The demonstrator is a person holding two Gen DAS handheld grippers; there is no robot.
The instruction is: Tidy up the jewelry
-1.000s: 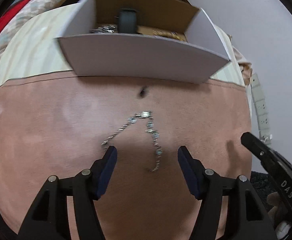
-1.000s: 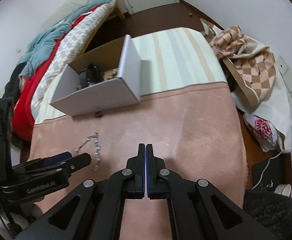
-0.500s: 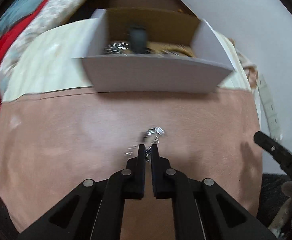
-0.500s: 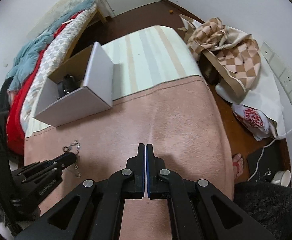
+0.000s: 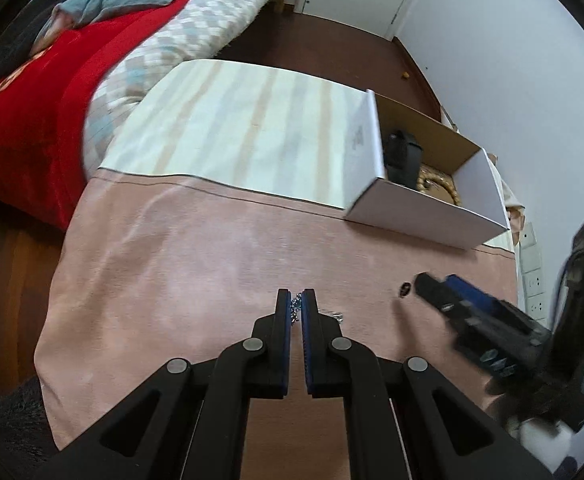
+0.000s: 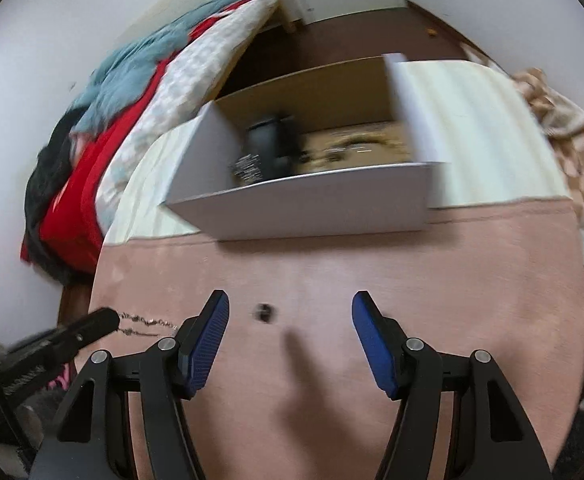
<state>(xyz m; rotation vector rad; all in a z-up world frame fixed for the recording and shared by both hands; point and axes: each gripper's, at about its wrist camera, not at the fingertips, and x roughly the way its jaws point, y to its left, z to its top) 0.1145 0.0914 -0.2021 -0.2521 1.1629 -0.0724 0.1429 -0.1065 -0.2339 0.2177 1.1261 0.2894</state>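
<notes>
The silver chain necklace [image 5: 296,306], a second ago loose on the pink surface [image 5: 180,264], is now pinched in the left tool [image 5: 296,300]. The right tool [image 6: 290,308] has just spread open around a small dark piece [image 6: 264,312], likely next for the box [image 6: 311,210].

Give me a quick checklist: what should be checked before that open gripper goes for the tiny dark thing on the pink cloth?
1. Right gripper open: ok; its jaws have just been opening, nothing between them.
2. Small dark piece in line between its fingers: ok.
3. Left gripper shut on the silver chain: ok.
4. Chain clear of the right gripper's path: not ok, its end trails beside the near finger.
5. Cardboard box open on top, with room: ok.
6. What the dark piece is: cannot tell, too small and blurred.
</notes>
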